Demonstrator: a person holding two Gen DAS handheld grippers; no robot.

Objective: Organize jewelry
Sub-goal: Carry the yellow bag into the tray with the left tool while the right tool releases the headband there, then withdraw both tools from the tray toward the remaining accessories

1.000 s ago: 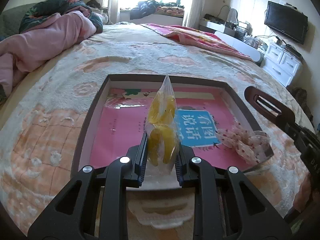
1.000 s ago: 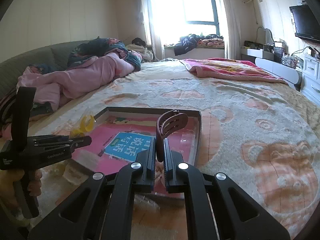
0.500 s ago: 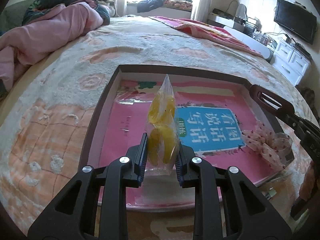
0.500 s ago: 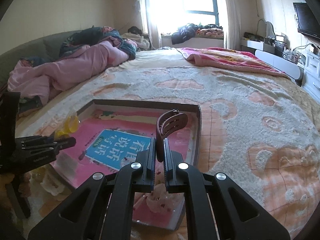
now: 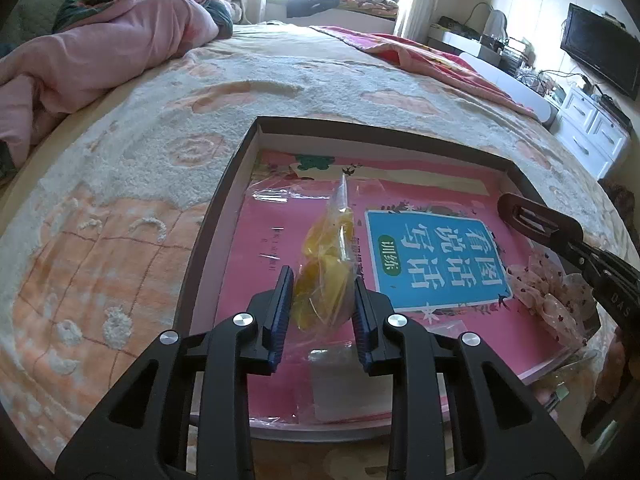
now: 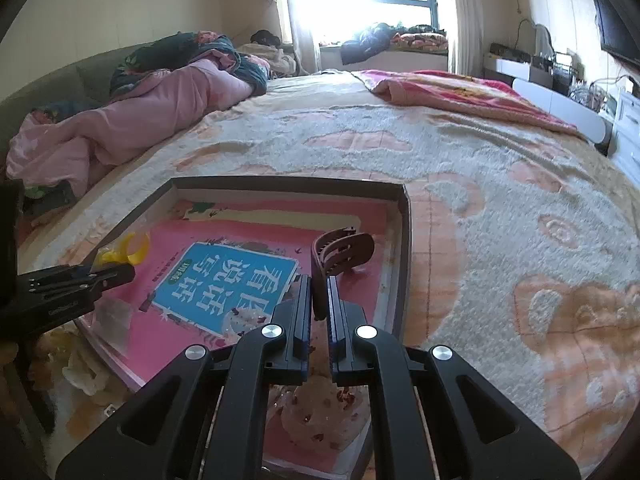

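We have the left hand-held gripper (image 5: 323, 292) clamped on a clear plastic bag of yellow pieces (image 5: 328, 272), the bag standing upright between its blue pads and poised over the pink book with the blue title panel (image 5: 434, 260). That book lies inside the shallow dark-rimmed cardboard box lid (image 5: 212, 224) on the fleecy peach-and-cream bedspread (image 5: 140, 168). Over on the right, our right hand-held gripper (image 6: 319, 308) is pinched tight on a brown plastic hair claw clip (image 6: 342, 248), which sticks up above the box's right side, near its rim. Just below it, a sheer scrunchie with red dots (image 6: 320, 416) sits at the book's near corner. From the right wrist we also spot the yellow bag (image 6: 126, 250) at the left gripper's tip.
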